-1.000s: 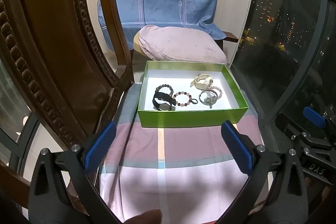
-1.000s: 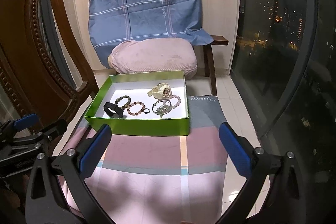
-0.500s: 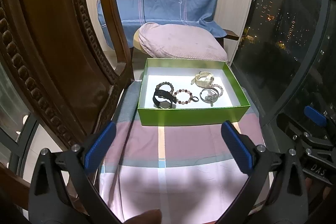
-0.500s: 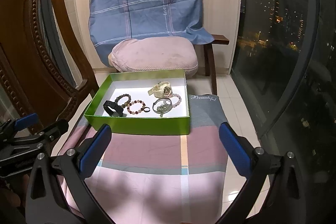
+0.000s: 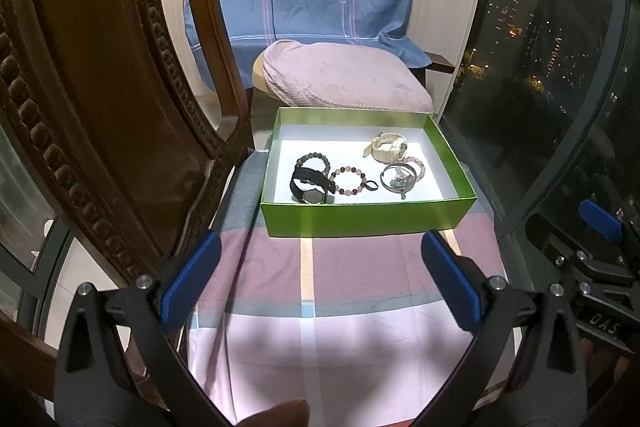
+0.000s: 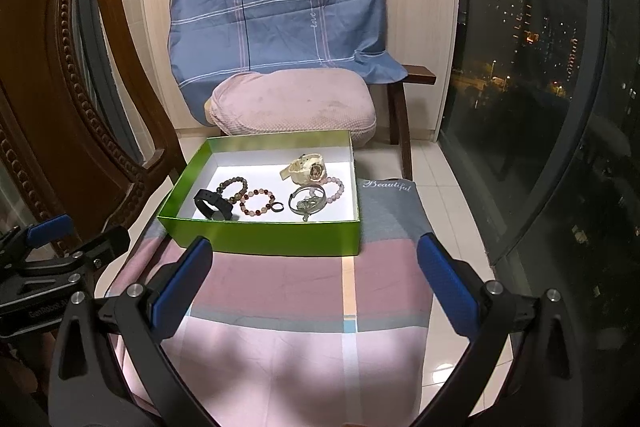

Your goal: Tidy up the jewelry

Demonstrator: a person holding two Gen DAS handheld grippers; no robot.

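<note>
both the left gripper (image 5: pixel 320 283) and right gripper (image 6: pixel 314 281) hang wide open and empty over the striped cloth (image 6: pixel 280 291), near the green box (image 6: pixel 264 239) of bracelets and watches.

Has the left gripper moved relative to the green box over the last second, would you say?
Yes, slightly: the left gripper eased forward toward the green box.

The green box (image 6: pixel 260 239) looks like glossy cardboard, with a matt white paper floor. Inside it, near the right wall, a cream watch (image 6: pixel 306 169) appears smooth plastic; the black watch (image 6: pixel 212 205) at the left looks matt rubber. Under the box lies a soft striped cloth (image 6: pixel 280 307). Left of the box, the chair (image 5: pixel 100 87) is polished carved wood.
</note>
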